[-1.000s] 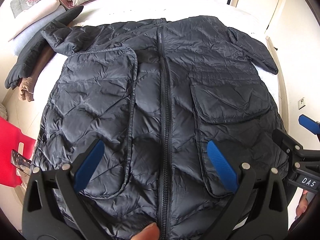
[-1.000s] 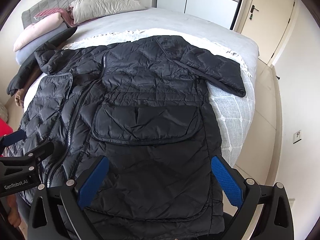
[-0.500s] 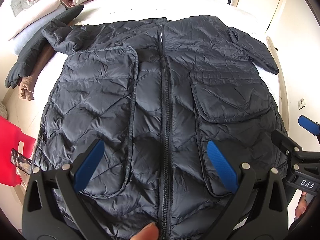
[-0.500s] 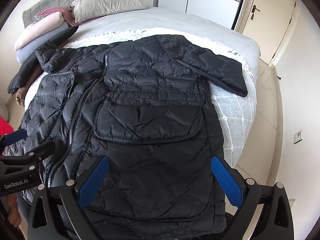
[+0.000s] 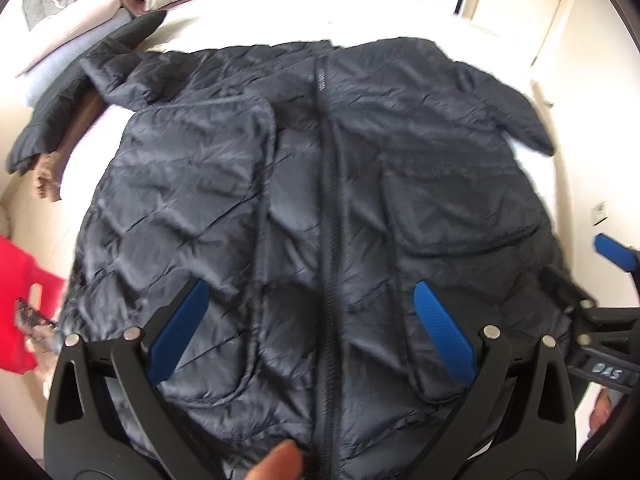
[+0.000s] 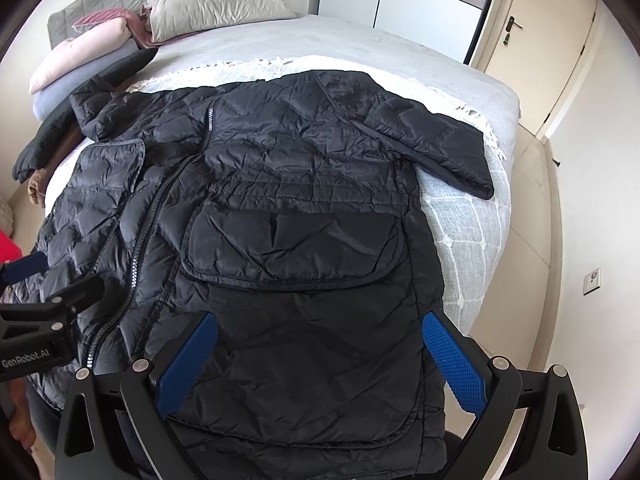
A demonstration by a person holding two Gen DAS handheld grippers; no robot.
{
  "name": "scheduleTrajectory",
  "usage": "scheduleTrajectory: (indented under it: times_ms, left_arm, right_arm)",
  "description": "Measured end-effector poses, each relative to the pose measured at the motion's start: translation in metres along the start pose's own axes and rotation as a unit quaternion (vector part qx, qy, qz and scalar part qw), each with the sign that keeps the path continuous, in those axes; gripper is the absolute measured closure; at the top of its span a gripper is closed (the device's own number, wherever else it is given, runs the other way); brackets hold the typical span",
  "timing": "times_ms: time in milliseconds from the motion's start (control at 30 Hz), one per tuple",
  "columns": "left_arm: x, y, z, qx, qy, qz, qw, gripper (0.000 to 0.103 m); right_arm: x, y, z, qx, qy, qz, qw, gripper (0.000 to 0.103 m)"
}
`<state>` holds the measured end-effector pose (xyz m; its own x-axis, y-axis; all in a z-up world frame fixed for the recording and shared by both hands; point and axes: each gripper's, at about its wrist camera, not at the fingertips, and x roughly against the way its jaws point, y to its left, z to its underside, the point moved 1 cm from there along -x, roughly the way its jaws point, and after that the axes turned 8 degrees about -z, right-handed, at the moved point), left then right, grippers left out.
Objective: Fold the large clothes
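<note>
A long black quilted coat [image 5: 328,184] lies spread front-up on the bed, zipper [image 5: 332,208] closed, hem toward me. It also shows in the right wrist view [image 6: 292,208], with its right sleeve [image 6: 436,148] stretched to the right. My left gripper [image 5: 308,304] is open and empty above the hem at the zipper. My right gripper [image 6: 320,340] is open and empty above the coat's lower right panel, below the pocket flap [image 6: 292,248]. Each gripper shows at the edge of the other's view.
The grey bed [image 6: 472,92] with a white fringed blanket [image 6: 248,68] carries pillows [image 6: 216,12] and folded bedding at its head. Dark and brown clothes [image 5: 52,128] hang off the left edge. A red item [image 5: 20,280] is at the left. A door [image 6: 536,52] stands at the right.
Both grippers have drifted slightly; the coat sits a little lower and to the right in the left wrist view, which is blurred now. Both stay open and the coat lies unmoved.
</note>
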<state>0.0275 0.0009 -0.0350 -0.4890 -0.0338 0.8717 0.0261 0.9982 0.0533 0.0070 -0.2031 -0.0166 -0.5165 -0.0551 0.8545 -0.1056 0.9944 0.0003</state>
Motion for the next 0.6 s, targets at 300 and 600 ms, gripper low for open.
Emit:
scheduleTrajectory:
  times_ms: [300,600]
  left_arm:
    - [0.006,-0.004,-0.034,-0.098,-0.008,0.053,0.9937,0.001]
    - [-0.026,0.023,-0.115,-0.174,0.015,0.049,0.9834,0.001]
  right_arm:
    - [-0.001,-0.004,-0.022,0.044,0.016,-0.082,0.995,0.000]
    - [-0.019,-0.019,-0.079,0.072,0.055,-0.127,0.988,0.000]
